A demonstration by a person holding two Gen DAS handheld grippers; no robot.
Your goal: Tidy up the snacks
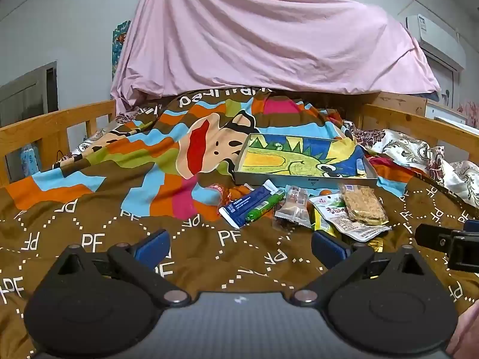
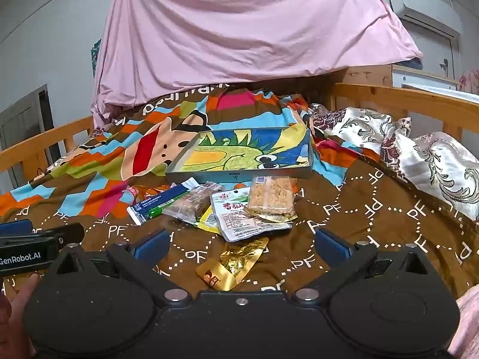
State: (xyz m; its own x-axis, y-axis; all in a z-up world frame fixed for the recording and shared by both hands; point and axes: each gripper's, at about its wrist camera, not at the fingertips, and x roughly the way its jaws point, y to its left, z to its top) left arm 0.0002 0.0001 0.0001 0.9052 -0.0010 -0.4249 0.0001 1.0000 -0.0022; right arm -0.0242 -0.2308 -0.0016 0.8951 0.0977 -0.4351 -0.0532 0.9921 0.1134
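A pile of snack packets lies on the brown quilt: a blue and white tube packet (image 1: 246, 206) (image 2: 158, 202), a green stick (image 1: 265, 206), a clear packet of brown pieces (image 1: 293, 208) (image 2: 188, 205), a white pouch with red print (image 1: 344, 217) (image 2: 239, 215), a rice-crisp bar (image 1: 363, 205) (image 2: 271, 197) and a gold pouch (image 2: 236, 261). Behind them sits a shallow tray with a dinosaur drawing (image 1: 302, 181) (image 2: 239, 176). My left gripper (image 1: 239, 246) is open and empty, short of the pile. My right gripper (image 2: 239, 243) is open, with the gold pouch between its fingers on the quilt.
The quilt (image 1: 89, 239) covers a bed with wooden rails (image 1: 45, 125) (image 2: 404, 98). A pink sheet (image 1: 269, 36) hangs behind. A patterned satin cover (image 2: 419, 155) is bunched at the right. The other gripper shows at each view's edge (image 1: 449, 242) (image 2: 36, 242).
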